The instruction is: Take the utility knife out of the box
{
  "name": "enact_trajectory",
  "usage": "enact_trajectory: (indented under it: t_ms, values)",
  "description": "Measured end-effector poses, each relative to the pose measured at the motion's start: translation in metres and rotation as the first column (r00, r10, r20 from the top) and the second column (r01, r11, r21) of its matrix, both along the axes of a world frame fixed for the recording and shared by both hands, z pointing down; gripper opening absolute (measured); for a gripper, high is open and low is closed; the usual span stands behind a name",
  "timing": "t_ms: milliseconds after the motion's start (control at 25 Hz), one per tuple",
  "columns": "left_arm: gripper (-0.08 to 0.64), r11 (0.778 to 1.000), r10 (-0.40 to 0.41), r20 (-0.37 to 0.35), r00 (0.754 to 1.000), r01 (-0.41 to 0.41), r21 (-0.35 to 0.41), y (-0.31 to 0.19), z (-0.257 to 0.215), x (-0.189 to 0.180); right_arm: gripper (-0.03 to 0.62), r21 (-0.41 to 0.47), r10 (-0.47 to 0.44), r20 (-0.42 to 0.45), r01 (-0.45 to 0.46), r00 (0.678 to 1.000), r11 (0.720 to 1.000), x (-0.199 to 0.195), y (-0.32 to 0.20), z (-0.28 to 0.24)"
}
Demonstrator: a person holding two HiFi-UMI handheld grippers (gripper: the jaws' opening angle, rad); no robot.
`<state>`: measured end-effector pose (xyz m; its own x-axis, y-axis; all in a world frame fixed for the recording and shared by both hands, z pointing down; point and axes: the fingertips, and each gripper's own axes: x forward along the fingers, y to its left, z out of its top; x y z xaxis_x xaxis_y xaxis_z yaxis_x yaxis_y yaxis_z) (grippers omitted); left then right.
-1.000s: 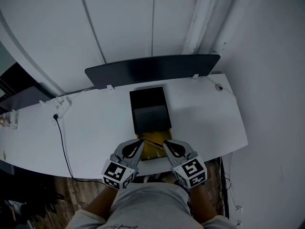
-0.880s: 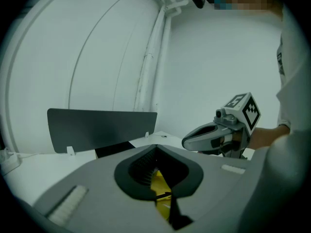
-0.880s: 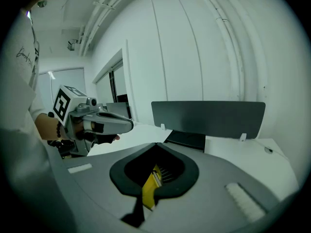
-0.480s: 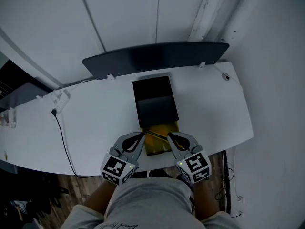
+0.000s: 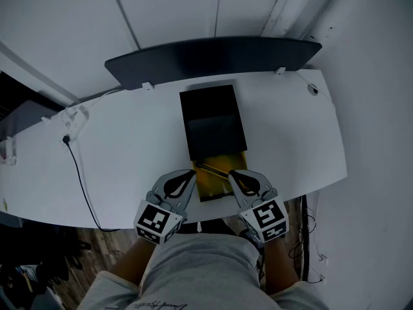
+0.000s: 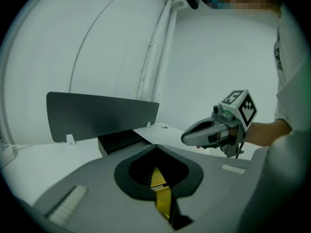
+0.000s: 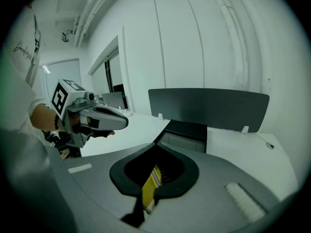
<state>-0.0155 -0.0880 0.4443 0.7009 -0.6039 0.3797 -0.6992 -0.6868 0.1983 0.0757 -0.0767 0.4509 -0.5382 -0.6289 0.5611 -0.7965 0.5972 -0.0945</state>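
Arms: both forearms [image 5: 139,267] reach forward from the bottom of the head view, side by side. Each holds its gripper tilted down toward the counter's near edge.
Left gripper [image 5: 190,174]: grey, tapered and smooth-shelled, with a marker cube at the back. Its jaws are together at the tips and grip nothing. The tip sits at the left edge of the box's yellow section.
Right gripper [image 5: 231,173]: same shape, jaws together, holding nothing, tip at the yellow section's right edge.
Box [image 5: 210,118]: black, flat, rectangular and matte, at frame centre. A yellow section [image 5: 218,185] shows at its near end.
Utility knife [image 5: 213,170]: a slim bar lying slantwise on the yellow section, between the two gripper tips.
Counter [image 5: 129,147]: smooth white with a curved front edge.
Panel [image 5: 213,60]: dark, upright along the far edge.
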Motion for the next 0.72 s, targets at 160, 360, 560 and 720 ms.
enact_trajectory:
  t_ms: [160,360,560,720]
  values:
    - [0.000,1.000,-0.005,0.005,1.000,0.005,-0.021,0.003,0.011,-0.003,0.015,-0.014,-0.001,-0.004,0.001,1.000,1.000,-0.001,-0.002,0.008]
    - [0.000,0.999,-0.017,0.010,1.000,0.018,-0.046,0.003,0.025,-0.007,0.015,-0.045,-0.010,-0.022,0.009,1.000,0.999,-0.001,-0.002,0.025]
    - [0.000,0.997,-0.015,0.016,1.000,0.016,-0.076,0.005,0.041,-0.010,0.015,-0.081,-0.032,-0.057,0.028,0.998,0.996,-0.002,-0.001,0.047]
    - [0.000,0.996,-0.022,0.020,1.000,0.024,-0.088,0.006,0.051,-0.013,0.015,-0.115,-0.059,-0.087,0.049,0.994,0.992,-0.004,0.000,0.066]
